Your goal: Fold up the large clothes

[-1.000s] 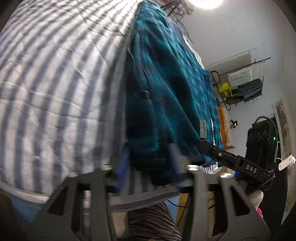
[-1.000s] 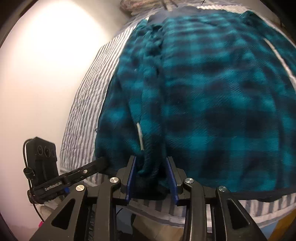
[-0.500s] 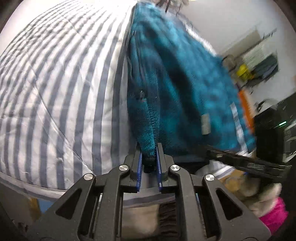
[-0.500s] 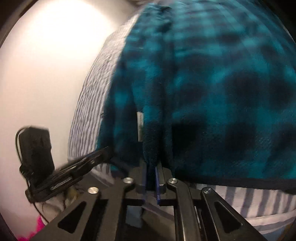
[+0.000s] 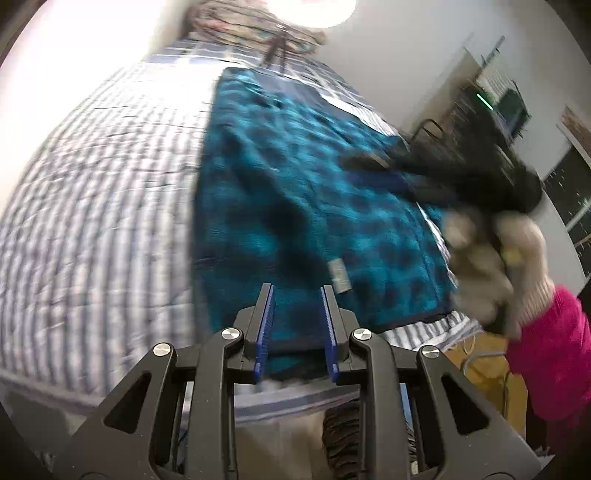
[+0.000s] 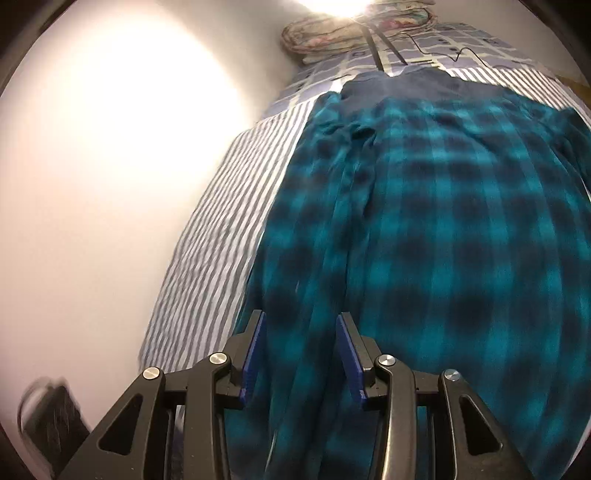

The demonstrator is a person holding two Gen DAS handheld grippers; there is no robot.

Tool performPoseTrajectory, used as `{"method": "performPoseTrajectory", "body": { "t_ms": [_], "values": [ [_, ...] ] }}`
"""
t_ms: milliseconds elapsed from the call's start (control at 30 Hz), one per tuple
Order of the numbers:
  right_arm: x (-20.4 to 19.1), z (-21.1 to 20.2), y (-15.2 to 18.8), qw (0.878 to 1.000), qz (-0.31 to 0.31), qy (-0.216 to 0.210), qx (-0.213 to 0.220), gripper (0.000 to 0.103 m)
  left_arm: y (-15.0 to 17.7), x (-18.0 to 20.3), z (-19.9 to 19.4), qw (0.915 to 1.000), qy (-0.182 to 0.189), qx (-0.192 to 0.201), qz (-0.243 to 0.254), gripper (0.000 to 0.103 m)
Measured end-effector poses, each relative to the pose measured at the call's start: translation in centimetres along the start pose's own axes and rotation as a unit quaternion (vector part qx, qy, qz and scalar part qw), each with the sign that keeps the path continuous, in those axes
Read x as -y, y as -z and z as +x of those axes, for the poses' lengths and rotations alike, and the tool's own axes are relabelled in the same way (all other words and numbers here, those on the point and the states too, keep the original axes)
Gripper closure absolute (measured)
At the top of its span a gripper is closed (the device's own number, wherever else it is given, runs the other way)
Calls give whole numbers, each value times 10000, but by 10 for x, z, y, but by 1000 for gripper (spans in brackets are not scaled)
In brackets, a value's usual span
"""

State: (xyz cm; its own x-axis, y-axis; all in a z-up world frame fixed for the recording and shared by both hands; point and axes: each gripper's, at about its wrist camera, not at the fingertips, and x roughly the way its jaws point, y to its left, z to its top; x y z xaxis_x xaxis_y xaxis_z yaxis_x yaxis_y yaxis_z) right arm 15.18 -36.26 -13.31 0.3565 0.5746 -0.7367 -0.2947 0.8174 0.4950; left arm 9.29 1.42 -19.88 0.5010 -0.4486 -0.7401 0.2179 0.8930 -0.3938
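Observation:
A teal and black plaid fleece garment lies spread on a grey-and-white striped bed cover. My left gripper is open above the garment's near hem, holding nothing. In the right wrist view the same garment fills the frame, with a lengthwise fold along its left side. My right gripper is open, its blue pads on either side of that fold without pinching it. The right gripper and the gloved hand holding it show blurred at the right of the left wrist view.
A white wall runs along the bed's left side. A pile of bedding and a checked sheet lie at the head of the bed. A wire rack stands by the far wall. A pink sleeve is at right.
Both grippers were shut on the garment's near edge half a second ago; both have opened, let go and lifted back. The garment now lies flat on the bed.

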Motion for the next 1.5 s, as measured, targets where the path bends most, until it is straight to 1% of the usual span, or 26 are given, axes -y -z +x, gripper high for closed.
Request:
{"method": "performPoseTrajectory", "body": {
  "t_ms": [33, 67, 100, 167, 233, 267, 333, 400, 467, 533, 600, 633, 667, 700, 733, 767, 833, 867, 933, 1033, 1067, 1167, 1200, 1233, 1300, 1500],
  "values": [
    [0, 13, -16, 10000, 3, 34, -24, 61, 0, 3, 8, 10000, 54, -68, 49, 81],
    [4, 18, -21, 10000, 25, 70, -62, 61, -2, 8, 15, 9999, 83, -115, 78, 81],
    [20, 28, -26, 9999, 43, 112, -85, 61, -4, 12, 25, 9997, 114, -195, 108, 81],
    [28, 52, -44, 9995, 75, 291, -134, 61, -3, 14, 37, 9992, 167, -330, 141, 81],
    [32, 63, -48, 9989, 105, 421, -190, 63, -3, 14, 48, 9987, 213, -438, 164, 81],
    [35, 71, -52, 9985, 149, 453, -262, 77, -2, 14, 53, 9984, 244, -489, 163, 81],
    [36, 80, -53, 9983, 166, 292, -471, 103, -1, 14, 58, 9979, 295, -558, 154, 81],
    [28, 81, -55, 9975, -155, 472, -505, 103, 1, 14, 63, 9975, 328, -610, 163, 81],
    [25, 78, -58, 9957, -444, 721, -382, 103, 3, 15, 68, 9969, 361, -661, 212, 81],
    [38, 83, -59, 9944, -242, 959, -376, 103, 6, 15, 73, 9964, 356, -731, 257, 81],
    [46, 91, -58, 9914, -238, 1225, -397, 103, 13, 15, 80, 9959, 311, -815, 256, 81],
    [47, 90, -55, 9922, -228, 1171, -363, 103, 16, 15, 82, 9959, 292, -822, 259, 81],
    [49, 89, -54, 9933, -175, 1091, -339, 99, 16, 15, 83, 9959, 279, -805, 290, 81],
    [51, 82, -51, 9959, -24, 862, -275, 97, 16, 16, 81, 9959, 272, -808, 299, 81],
    [51, 73, -47, 9971, 48, 738, -191, 90, 15, 16, 79, 9959, 287, -811, 280, 81],
    [50, 63, -44, 9974, 50, 711, -45, 82, 14, 16, 76, 9960, 313, -802, 248, 81],
    [45, 39, -32, 9974, -38, 679, 230, 74, 13, 17, 64, 9965, 354, -727, 228, 81],
    [44, 24, -24, 9971, -82, 672, 337, 71, 12, 19, 57, 9970, 358, -655, 228, 81],
    [44, -4, -7, 9964, -70, 631, 566, 71, 13, 22, 42, 9976, 370, -536, 241, 81],
    [51, -43, 16, 9942, 79, 587, 895, 66, 12, 27, 21, 9987, 270, -314, 305, 81],
    [55, -57, 25, 9930, 127, 630, 996, 59, 12, 29, 15, 9989, 235, -237, 328, 81],
    [68, -99, 49, 9885, 128, 889, 1216, 47, 12, 31, -6, 9993, 64, 1, 367, 81],
    [73, -110, 56, 9873, 97, 992, 1238, 47, 11, 31, -12, 9993, 43, 37, 367, 77],
    [79, -123, 64, 9860, 74, 1094, 1255, 47, 12, 32, -17, 9994, 24, 72, 350, 70],
    [91, -147, 77, 9830, 107, 1277, 1316, 47, 14, 35, -27, 9993, 26, 149, 330, 61],
    [155, -217, 114, 9741, 590, 1720, 1344, 42, 18, 48, -46, 9990, 2, 281, 338, 60]
  ]
}}
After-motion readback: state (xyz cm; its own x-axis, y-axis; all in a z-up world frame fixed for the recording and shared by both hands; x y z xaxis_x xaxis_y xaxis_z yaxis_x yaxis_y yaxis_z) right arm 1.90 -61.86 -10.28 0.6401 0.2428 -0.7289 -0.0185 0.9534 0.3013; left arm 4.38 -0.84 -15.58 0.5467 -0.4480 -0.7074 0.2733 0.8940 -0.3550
